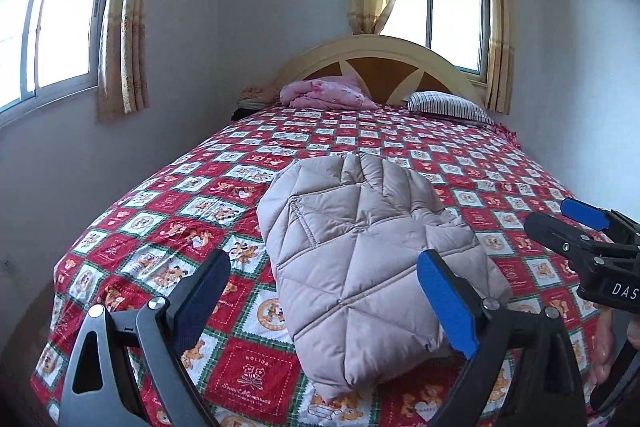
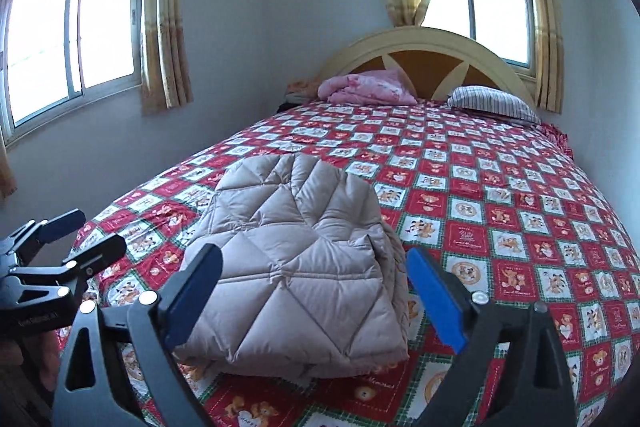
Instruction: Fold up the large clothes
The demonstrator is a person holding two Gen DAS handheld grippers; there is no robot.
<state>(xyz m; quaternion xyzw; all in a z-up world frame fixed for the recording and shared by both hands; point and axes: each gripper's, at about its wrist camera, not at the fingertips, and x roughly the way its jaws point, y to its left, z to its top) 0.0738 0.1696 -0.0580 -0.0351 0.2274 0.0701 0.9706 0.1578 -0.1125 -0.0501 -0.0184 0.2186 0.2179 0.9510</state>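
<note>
A beige quilted puffer jacket point(image 1: 360, 259) lies folded into a compact bundle on the bed, near its foot; it also shows in the right wrist view point(image 2: 296, 267). My left gripper point(image 1: 324, 301) is open and empty, held above the bundle's near end. My right gripper point(image 2: 314, 297) is open and empty, just in front of the bundle. In the left wrist view the right gripper point(image 1: 560, 223) appears at the right edge. In the right wrist view the left gripper point(image 2: 86, 231) appears at the left edge.
The bed has a red checked sheet point(image 1: 460, 167) with cartoon bears. A pink blanket point(image 1: 326, 93) and a striped pillow point(image 1: 448, 105) lie by the curved headboard point(image 1: 376, 51). Windows with yellow curtains point(image 1: 124, 27) stand on both walls.
</note>
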